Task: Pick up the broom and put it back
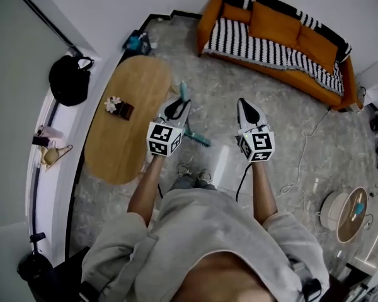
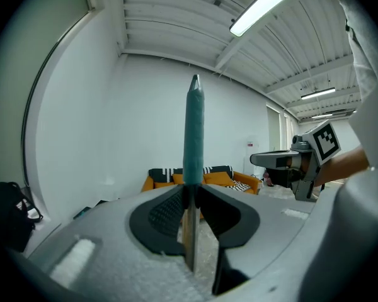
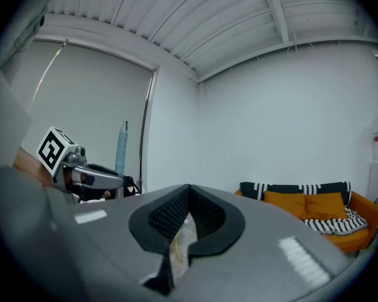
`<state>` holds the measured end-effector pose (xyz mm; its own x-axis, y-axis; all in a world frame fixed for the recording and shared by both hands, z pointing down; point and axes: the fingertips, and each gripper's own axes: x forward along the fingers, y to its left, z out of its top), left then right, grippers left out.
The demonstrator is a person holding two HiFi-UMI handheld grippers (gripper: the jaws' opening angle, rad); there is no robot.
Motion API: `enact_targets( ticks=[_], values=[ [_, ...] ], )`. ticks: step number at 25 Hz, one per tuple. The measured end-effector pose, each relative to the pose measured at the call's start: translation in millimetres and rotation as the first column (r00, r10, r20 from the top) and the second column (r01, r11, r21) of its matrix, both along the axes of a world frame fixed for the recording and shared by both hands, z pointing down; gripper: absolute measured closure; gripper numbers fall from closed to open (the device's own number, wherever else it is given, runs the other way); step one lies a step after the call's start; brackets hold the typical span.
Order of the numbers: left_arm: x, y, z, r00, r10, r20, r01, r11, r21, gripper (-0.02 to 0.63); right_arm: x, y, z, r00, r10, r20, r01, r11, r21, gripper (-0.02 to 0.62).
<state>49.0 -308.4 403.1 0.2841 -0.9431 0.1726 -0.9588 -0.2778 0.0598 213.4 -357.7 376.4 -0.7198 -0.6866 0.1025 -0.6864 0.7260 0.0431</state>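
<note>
Broom: a slim pole with a matte teal sleeve over its top and bare, metal-looking shaft lower down (image 2: 194,131). It stands upright in the middle of the left gripper view. In the head view its teal bristle strip (image 1: 198,138) hangs over the floor at frame centre, just below the left gripper.

Left gripper: (image 2: 190,195) smooth grey shell with black ribbed pads. The jaws are narrow and pinched on the broom's pole from both sides, right where the sleeve ends. From above it sits left of centre (image 1: 176,109), with its marker cube at the wrist end.

Right gripper: (image 3: 189,191) same grey shell and ribbed black pads. The tips meet with nothing between them, and only speckled floor shows through the slot below. In the head view it is right of centre (image 1: 243,106), well apart from the broom.

Table: (image 1: 136,80) long oval top in light wood grain, left of centre, carrying a small dark box with a pale flower (image 1: 118,107).

Sofa: (image 1: 274,25) orange cushions under a black-and-white striped throw, at upper right.

Floor: (image 1: 283,115) grey, marbled and glossy, with a thin white cable (image 1: 303,151) looping at right.

Bag: (image 1: 69,79) black, rounded and soft, on the white ledge at left.
</note>
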Motion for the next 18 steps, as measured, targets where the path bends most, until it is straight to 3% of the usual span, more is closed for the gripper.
enact_targets(
  ticks=[10,14,18],
  values=[
    [-69.7,7.3,15.7,0.991,-0.13,-0.034,0.13,0.991,-0.002,0.526,-126.6,-19.8,-0.2,0.975,-0.215,-0.061,0.216,0.976,0.011,0.594],
    [-98.7,19.2,26.5,0.972,-0.232,-0.045,0.231,0.973,-0.022,0.526,-177.6,-18.5,7.0,0.94,-0.333,-0.068,0.334,0.943,0.0,0.594],
    [-125.2,27.2,43.3,0.936,-0.351,-0.043,0.348,0.936,-0.056,0.526,-224.0,-24.8,25.0,0.89,-0.452,-0.064,0.451,0.892,-0.035,0.594]
  ],
)
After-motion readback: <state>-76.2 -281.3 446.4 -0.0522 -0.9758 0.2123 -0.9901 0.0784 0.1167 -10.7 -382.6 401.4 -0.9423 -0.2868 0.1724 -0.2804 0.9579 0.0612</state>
